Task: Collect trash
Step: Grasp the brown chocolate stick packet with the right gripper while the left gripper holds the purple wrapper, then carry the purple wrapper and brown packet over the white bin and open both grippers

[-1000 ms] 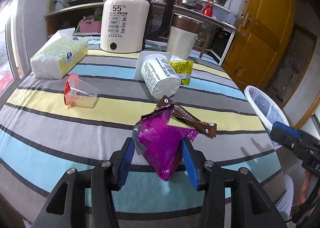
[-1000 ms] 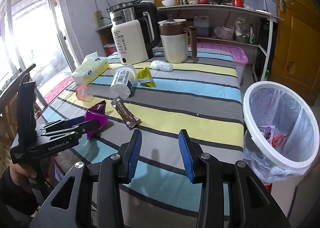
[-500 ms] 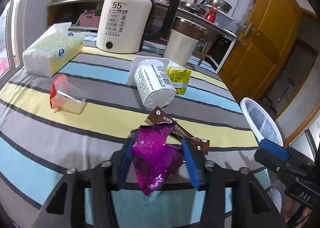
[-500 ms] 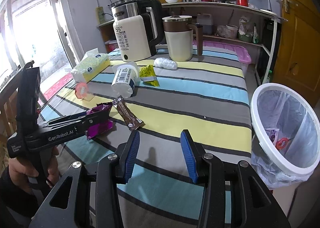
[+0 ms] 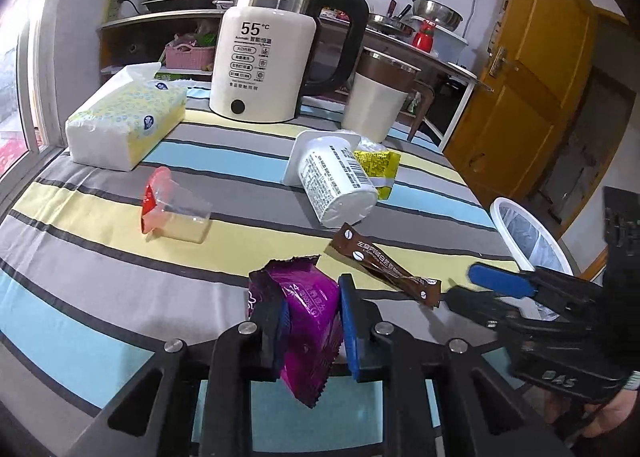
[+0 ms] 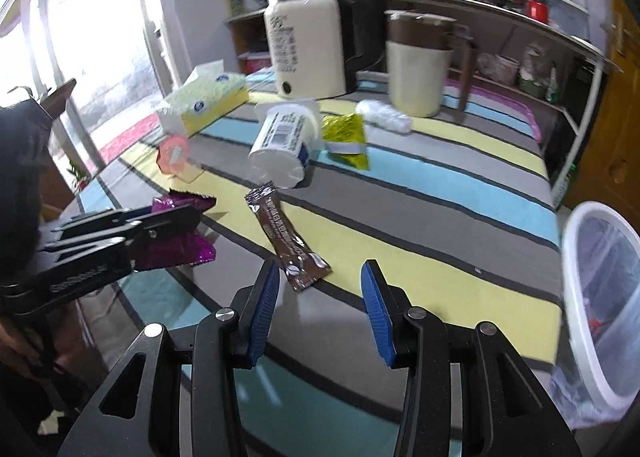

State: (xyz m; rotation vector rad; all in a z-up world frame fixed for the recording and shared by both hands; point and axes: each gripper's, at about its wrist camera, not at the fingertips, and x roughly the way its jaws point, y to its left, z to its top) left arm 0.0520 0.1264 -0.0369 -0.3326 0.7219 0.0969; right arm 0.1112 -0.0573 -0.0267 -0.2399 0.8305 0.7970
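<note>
The left gripper (image 5: 310, 321) clenches a purple wrapper (image 5: 308, 317); the right gripper (image 6: 318, 309) gapes wide, a brown sachet (image 6: 286, 237) at its twelve o'clock, bin (image 6: 600, 297) at three.

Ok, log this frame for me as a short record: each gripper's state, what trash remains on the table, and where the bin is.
left gripper: shut on purple wrapper
right gripper: open, holds nothing, near end of the brown sachet
trash on table: brown sachet, white tub on its side, yellow packet, clear cup on its side
bin: white, lined, beside the table edge
bin contents: some items, unclear
</note>
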